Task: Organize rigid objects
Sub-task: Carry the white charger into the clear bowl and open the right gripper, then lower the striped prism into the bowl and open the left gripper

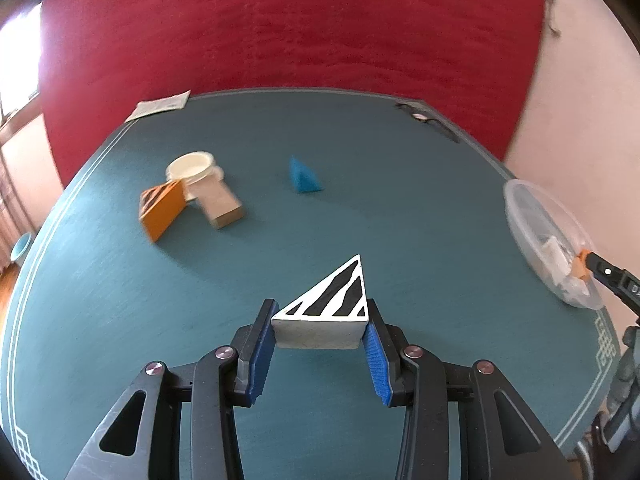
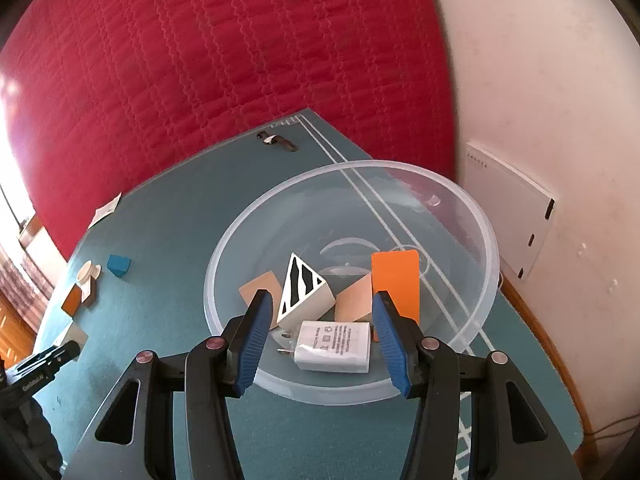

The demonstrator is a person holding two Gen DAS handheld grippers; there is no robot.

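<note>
The left gripper (image 1: pixel 320 334) is clamped on a striped wedge (image 1: pixel 326 310), white with black stripes, its 2 blue pads pressed against the wedge's sides above the teal table (image 1: pixel 120 300). Whether the wedge touches the table or hangs just over it cannot be told. Farther back on the table lie an orange wedge (image 1: pixel 162 210), a wooden block (image 1: pixel 220 204) and a cream cup (image 1: pixel 192 166), bunched together and touching. A blue block (image 1: pixel 304 176) sits apart to their right. A card (image 1: pixel 160 106) lies at the table's far left edge and a small dark object (image 1: pixel 428 120) at its far right edge.

The right gripper (image 2: pixel 320 338) hangs with its jaws spread, holding nothing, over the near rim of a clear bowl (image 2: pixel 490 240). The bowl stands at the table's right side, near a white wall. Inside it lie a second striped wedge (image 2: pixel 306 292), a white charger (image 2: pixel 332 346), an orange plate (image 2: pixel 396 284) leaning upright, and 2 tan blocks (image 2: pixel 354 298).
</note>
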